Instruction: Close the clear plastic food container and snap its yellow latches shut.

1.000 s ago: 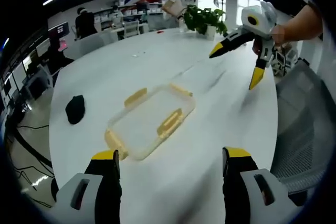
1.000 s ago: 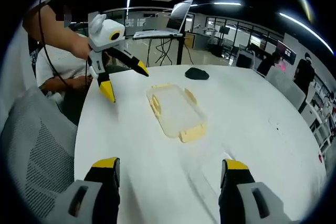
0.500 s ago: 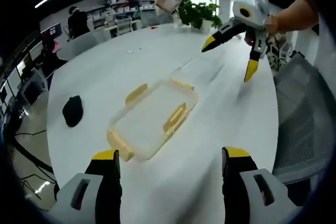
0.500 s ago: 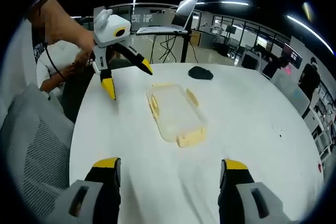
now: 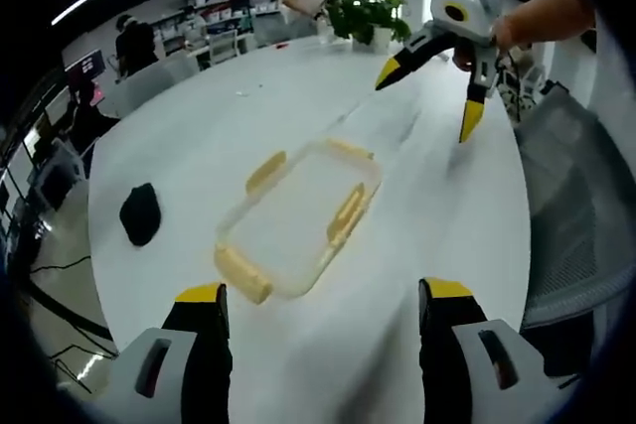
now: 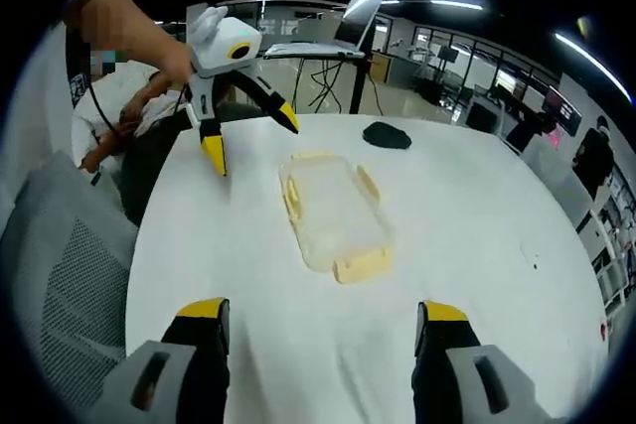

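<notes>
A clear plastic food container point(image 5: 296, 223) point(image 6: 333, 208) lies flat on the white table point(image 5: 199, 116) point(image 6: 477, 235). Yellow latches point(image 5: 347, 215) point(image 6: 363, 265) sit on its long sides and its ends. My left gripper point(image 5: 323, 295) is open, held above the table just short of the container's near end, with nothing between its jaws. From the right gripper view, the same left gripper point(image 6: 250, 139) hovers beyond the container's far end in a hand. My right gripper point(image 6: 320, 310) is open and empty too. The left gripper view shows the right gripper point(image 5: 427, 101) hanging over the table's far right.
A small black object point(image 5: 139, 213) point(image 6: 386, 134) lies on the table off to one side of the container. A potted plant point(image 5: 368, 17) stands at the far edge. A grey mesh chair point(image 5: 576, 206) point(image 6: 60, 275) borders the table. An open laptop point(image 6: 333, 32) sits on a stand behind.
Both views have shifted slightly with the hands, and the container looks a little nearer in the left gripper view. The container has stayed put. Both grippers remain open.
</notes>
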Available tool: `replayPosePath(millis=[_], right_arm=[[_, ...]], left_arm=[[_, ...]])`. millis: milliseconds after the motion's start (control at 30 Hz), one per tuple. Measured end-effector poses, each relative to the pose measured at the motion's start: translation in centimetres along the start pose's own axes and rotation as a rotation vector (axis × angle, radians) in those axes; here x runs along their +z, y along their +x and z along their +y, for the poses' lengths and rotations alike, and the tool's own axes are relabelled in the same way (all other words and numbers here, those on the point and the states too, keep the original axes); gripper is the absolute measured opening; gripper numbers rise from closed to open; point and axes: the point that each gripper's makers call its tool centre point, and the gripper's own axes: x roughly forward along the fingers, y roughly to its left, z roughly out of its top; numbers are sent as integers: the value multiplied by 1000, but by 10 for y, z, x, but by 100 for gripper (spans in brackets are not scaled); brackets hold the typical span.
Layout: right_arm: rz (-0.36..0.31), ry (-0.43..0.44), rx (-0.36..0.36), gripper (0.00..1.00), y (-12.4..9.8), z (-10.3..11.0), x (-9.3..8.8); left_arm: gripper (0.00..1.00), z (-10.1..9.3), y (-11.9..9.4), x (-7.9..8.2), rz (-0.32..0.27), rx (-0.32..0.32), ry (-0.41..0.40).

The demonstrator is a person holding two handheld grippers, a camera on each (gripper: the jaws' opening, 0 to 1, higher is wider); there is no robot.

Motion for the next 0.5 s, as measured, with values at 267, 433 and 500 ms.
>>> replayPosePath(millis=[267,433,500], right_arm=[[27,-46,23,75,8,-3,-1],[38,-67,41,74,13,-6,2],[38,-73,45,74,14,-8,4]], left_arm=[[76,8,2,-2,33,-17,56],[75,14,5,-2,49,-22,87],[75,16,6,-2,57,-28,105]])
